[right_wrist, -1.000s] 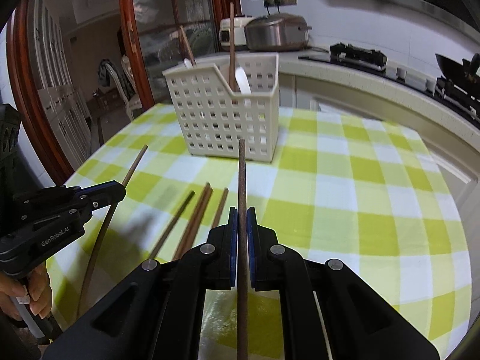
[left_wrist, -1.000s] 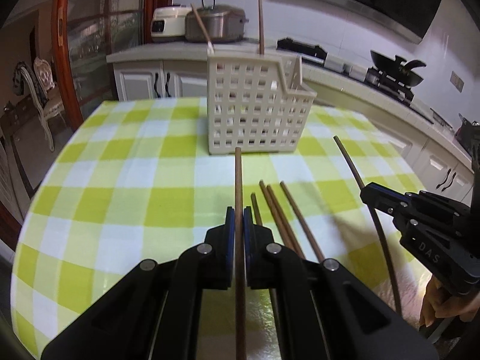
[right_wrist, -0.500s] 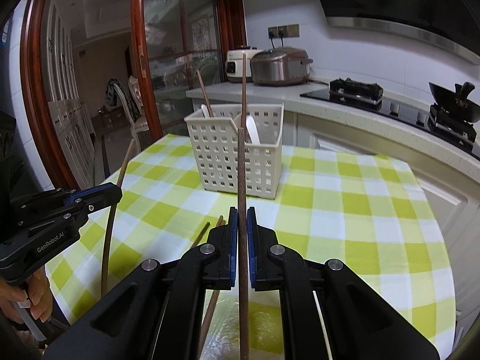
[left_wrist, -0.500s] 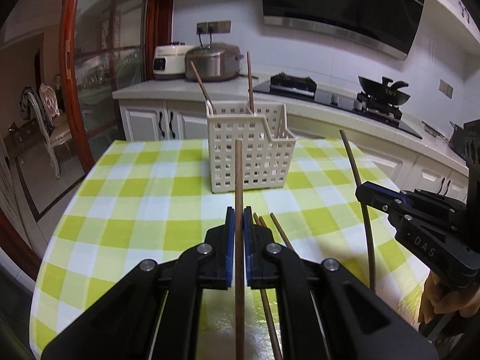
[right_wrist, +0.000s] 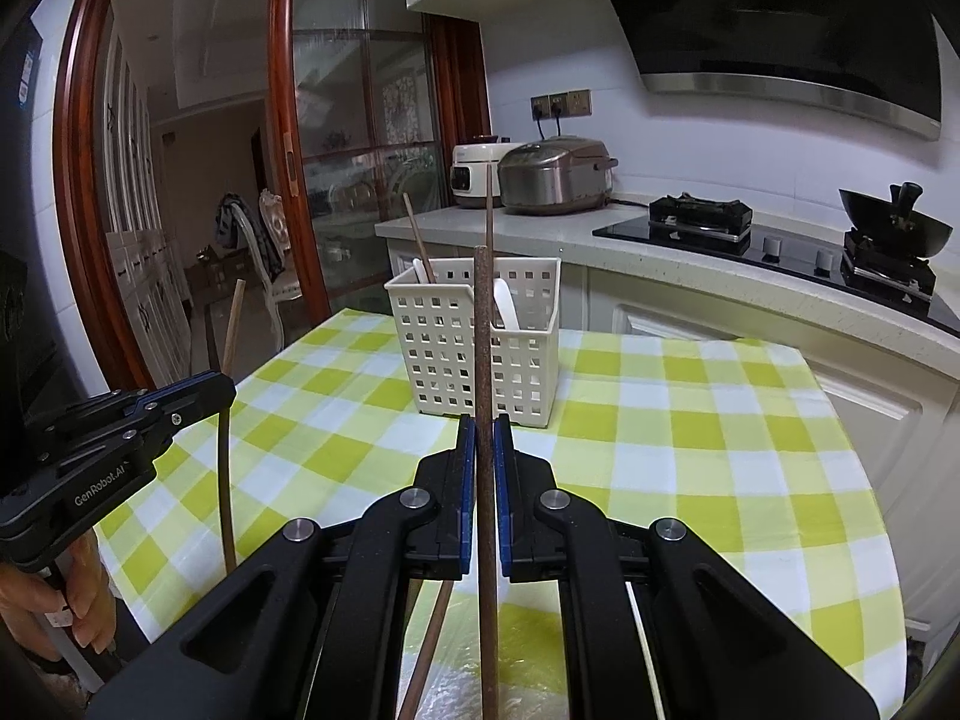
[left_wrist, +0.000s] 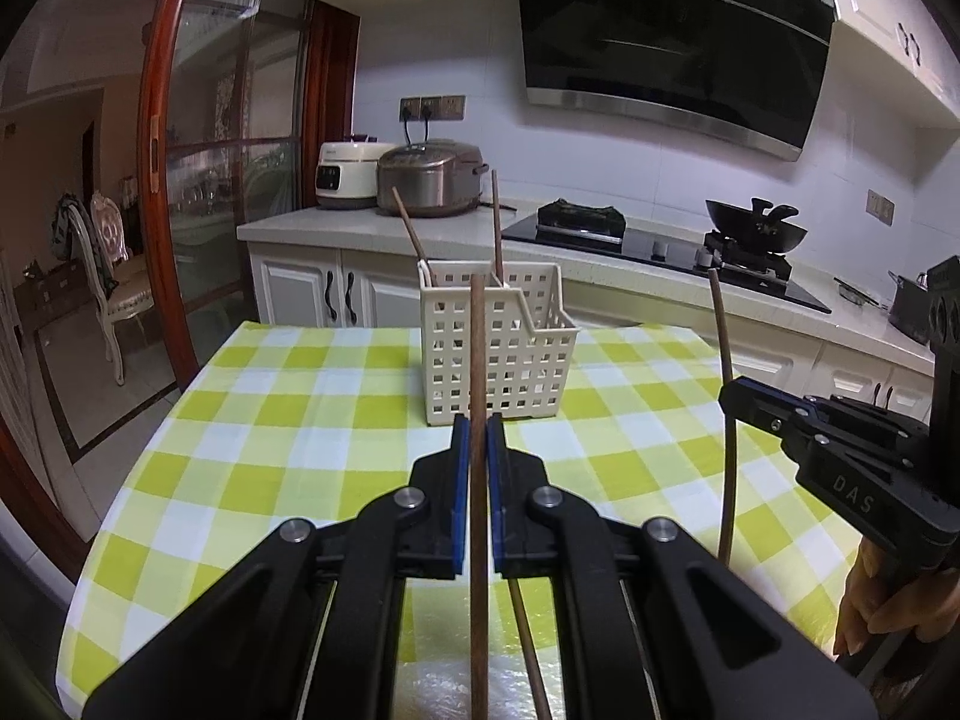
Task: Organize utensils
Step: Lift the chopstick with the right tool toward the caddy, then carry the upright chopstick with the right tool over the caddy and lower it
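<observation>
Background: white kitchen cabinets under pale stone countertop; black slanted range hood; red-brown wooden sliding door frame.

I count two tools, the left tool and the right tool, one held chopstick in each. One white basket holds two upright chopsticks and two white spoons.
</observation>
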Demonstrator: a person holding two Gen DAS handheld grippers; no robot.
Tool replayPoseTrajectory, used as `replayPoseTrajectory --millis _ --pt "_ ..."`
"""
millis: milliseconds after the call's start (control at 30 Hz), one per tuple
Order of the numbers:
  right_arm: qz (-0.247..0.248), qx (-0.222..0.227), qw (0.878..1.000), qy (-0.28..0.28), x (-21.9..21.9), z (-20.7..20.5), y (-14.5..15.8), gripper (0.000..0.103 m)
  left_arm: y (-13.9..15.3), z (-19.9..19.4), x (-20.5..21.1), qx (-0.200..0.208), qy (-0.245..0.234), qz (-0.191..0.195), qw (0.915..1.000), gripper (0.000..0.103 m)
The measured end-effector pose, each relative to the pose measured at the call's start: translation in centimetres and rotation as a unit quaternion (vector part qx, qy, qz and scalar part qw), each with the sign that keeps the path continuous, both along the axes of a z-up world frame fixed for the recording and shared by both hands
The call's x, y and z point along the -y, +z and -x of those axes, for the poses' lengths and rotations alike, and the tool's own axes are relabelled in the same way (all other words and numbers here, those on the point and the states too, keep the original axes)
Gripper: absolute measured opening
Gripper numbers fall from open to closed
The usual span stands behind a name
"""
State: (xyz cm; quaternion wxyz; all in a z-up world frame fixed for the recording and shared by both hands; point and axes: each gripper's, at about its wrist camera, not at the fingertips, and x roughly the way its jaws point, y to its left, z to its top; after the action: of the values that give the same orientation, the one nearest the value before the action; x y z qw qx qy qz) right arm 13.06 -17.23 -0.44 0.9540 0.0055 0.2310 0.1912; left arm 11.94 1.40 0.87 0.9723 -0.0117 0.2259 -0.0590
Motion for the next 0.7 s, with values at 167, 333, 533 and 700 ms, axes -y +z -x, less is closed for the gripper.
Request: replayPoseTrajectory --millis 167,333,533,700 --pt "-0.003 0.01 1.0 0.002 0.1 0.6 0.5 0.007 0.5 0.4 0.1 0.012 0.0 -0.001 0.9999 0.006" --pt "-0.006 0.02 1.0 0.002 0.1 1.0 0.9 0.007 0.9 0.7 0.0 0.023 0.003 -0.003 0.9997 0.006" --pt "-0.008 0.024 1.0 0.002 0.0 1.2 1.1 0.007 1.1 1.1 0.0 0.035 0.005 -0.003 0.9994 0.006" --pt "-0.007 0.027 1.0 0.003 0.0 1.2 1.2 0.007 1.1 1.0 -0.1 0.04 0.008 -0.003 0.9992 0.006"
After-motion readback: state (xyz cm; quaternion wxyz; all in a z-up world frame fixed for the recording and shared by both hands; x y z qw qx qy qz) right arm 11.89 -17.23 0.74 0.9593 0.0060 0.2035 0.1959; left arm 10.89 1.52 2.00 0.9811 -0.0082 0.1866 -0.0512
